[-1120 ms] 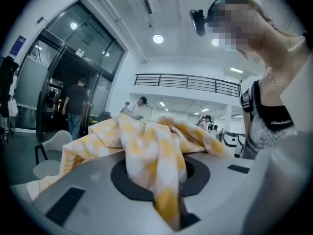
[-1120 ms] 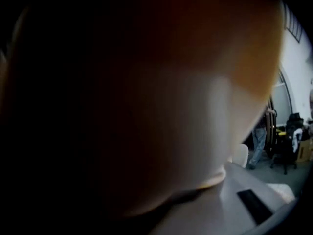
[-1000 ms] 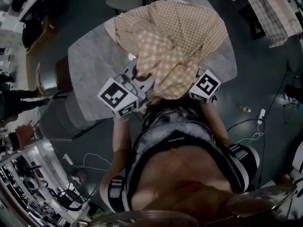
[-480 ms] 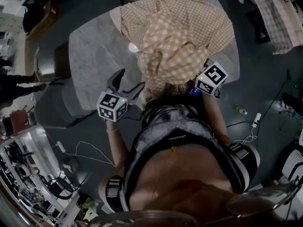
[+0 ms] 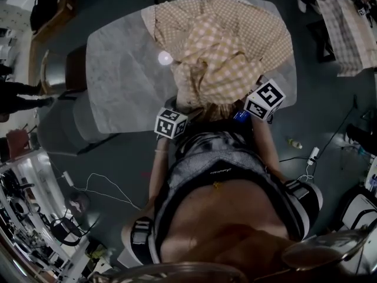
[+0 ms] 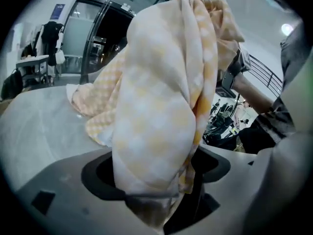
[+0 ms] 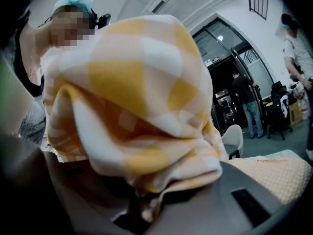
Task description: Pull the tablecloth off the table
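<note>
Head view: found tablecloth (image 5: 224, 46) heaped over the table's (image 5: 118, 81) right half, bare top leftward, chair (image 5: 59, 75) beside its left edge. Left gripper view: caught left gripper (image 6: 156, 180) spreading its jaws, cloth hanging between. Right gripper view: saw right gripper (image 7: 142, 199) pinching a cloth fold

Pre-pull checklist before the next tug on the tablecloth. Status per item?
1. Right gripper clamped on tablecloth: ok.
2. Left gripper gripping tablecloth: not ok. Its jaws are opening and the fabric hangs loose between them.
3. Tablecloth gathered toward the person: ok, bunched up at the near edge.
4. Tablecloth off the table: not ok, most of it lies on top.
5. Anything caught in the folds: cannot tell.
</note>
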Tool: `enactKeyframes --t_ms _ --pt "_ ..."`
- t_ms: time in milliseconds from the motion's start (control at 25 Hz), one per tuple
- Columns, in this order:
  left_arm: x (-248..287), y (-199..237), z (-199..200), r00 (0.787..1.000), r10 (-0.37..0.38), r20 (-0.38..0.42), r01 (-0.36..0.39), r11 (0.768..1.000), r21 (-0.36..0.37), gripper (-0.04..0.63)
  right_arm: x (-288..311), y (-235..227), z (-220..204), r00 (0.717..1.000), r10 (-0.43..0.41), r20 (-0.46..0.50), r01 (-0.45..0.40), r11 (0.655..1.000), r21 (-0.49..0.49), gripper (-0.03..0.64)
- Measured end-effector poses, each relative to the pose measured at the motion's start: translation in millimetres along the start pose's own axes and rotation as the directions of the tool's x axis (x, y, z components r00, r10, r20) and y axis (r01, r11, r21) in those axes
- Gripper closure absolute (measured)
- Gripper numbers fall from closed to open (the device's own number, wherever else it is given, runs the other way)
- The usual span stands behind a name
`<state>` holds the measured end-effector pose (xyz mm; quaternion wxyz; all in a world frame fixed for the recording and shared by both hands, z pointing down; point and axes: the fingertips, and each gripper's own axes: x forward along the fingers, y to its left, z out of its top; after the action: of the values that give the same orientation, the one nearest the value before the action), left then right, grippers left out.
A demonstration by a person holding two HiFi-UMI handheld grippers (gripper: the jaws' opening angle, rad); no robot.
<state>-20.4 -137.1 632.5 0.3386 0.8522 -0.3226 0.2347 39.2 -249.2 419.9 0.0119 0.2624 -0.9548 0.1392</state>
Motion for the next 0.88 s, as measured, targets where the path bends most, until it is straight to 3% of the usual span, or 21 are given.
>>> enactKeyframes --t_ms 40,80,120,160,200,400,520,720,880 --pt "1.5 0.1 3.3 1.0 0.009 -0.003 -0.009 1.0 0.024 0.186 -0.8 -0.1 -0.2 1.0 -0.002 0.002 0.002 1.0 0.001 0.489" --pt "0.6 0.8 8.0 1.0 0.022 0.002 -0.022 0.999 0.047 0.257 -1.7 -0.1 -0.4 1.0 -0.004 0.005 0.004 1.0 0.002 0.489" --pt "-1.8 2.6 14.2 0.999 0.039 0.016 -0.04 0.997 0.06 0.407 -2.9 -0.1 -0.1 1.0 -0.006 0.009 0.006 1.0 0.002 0.488" --pt "-4.8 4.9 20.6 0.998 0.054 0.031 -0.056 0.996 0.064 0.511 -4.1 -0.5 0.6 1.0 -0.009 0.012 0.009 1.0 0.001 0.489" --pt "-7.8 6.5 25.8 0.997 0.063 0.038 -0.066 0.996 0.064 0.549 -5.4 -1.1 1.7 1.0 -0.012 0.014 0.012 1.0 -0.002 0.488" --pt "-29.2 -0.9 45.6 0.996 0.081 0.038 -0.085 0.992 0.092 0.575 -8.8 -0.3 5.0 1.0 -0.024 -0.004 0.023 0.998 -0.058 0.488" --pt "-54.4 3.1 81.5 0.981 0.119 0.152 -0.134 0.987 0.089 0.575 -8.7 4.9 4.1 0.999 -0.035 -0.039 0.031 0.993 -0.115 0.488" --pt "-111.6 5.5 166.7 0.917 0.186 0.352 -0.26 0.95 0.176 0.577 -4.1 19.3 6.0 0.999 -0.006 -0.041 0.001 0.991 -0.134 0.488" --pt "-154.0 -3.5 229.4 0.853 0.178 0.49 -0.331 0.911 0.245 0.577 -2.4 23.1 17.2 1.0 0.007 -0.028 -0.011 0.986 -0.164 0.486"
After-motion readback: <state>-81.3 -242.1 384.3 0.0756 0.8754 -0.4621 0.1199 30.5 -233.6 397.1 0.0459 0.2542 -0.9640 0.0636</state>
